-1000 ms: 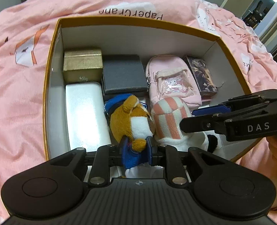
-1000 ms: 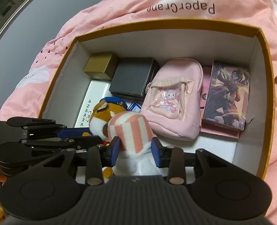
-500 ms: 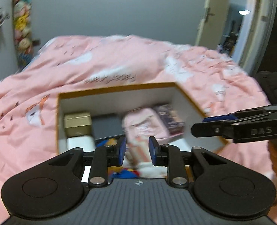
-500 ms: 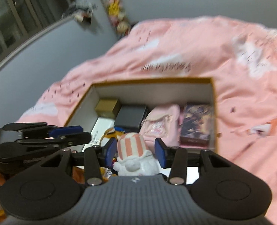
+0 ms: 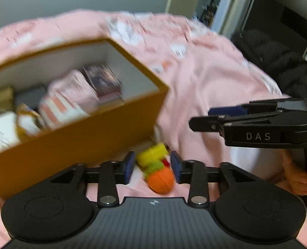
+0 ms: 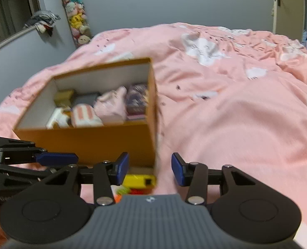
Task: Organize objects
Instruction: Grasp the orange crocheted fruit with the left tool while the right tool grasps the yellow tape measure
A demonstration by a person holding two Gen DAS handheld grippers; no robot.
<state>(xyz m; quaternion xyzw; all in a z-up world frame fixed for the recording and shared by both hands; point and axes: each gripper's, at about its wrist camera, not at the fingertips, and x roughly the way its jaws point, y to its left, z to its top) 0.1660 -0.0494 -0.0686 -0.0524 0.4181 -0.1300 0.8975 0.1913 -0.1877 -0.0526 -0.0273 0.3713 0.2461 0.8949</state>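
Note:
The orange cardboard box [image 5: 80, 143] stands on the bed with a striped plush [image 5: 58, 108], a fox plush [image 5: 26, 120], a pink pouch [image 6: 111, 105] and a card box [image 5: 103, 81] inside. A small yellow, green and orange knitted toy [image 5: 157, 172] lies on the duvet by the box's near right corner. My left gripper [image 5: 152, 166] hangs over it; its jaws are opening and the pads stand clear of the toy. My right gripper [image 6: 149, 169] is open and holds nothing, with the box corner and the yellow toy [image 6: 140, 181] beyond it. Each gripper shows in the other's view: right gripper [image 5: 215, 120], left gripper [image 6: 55, 158].
A pink patterned duvet [image 6: 226, 108] covers the bed. A column of hanging plush toys [image 6: 76, 14] is on the far wall, a door [image 6: 288, 4] at the right. Dark clothing [image 5: 278, 62] lies right of the bed. A hand [image 5: 296, 178] holds the right gripper.
Both grippers let go of their plush toys, now in the box, pulled back out of it and swung right. The left jaws widened. The knitted toy came into view.

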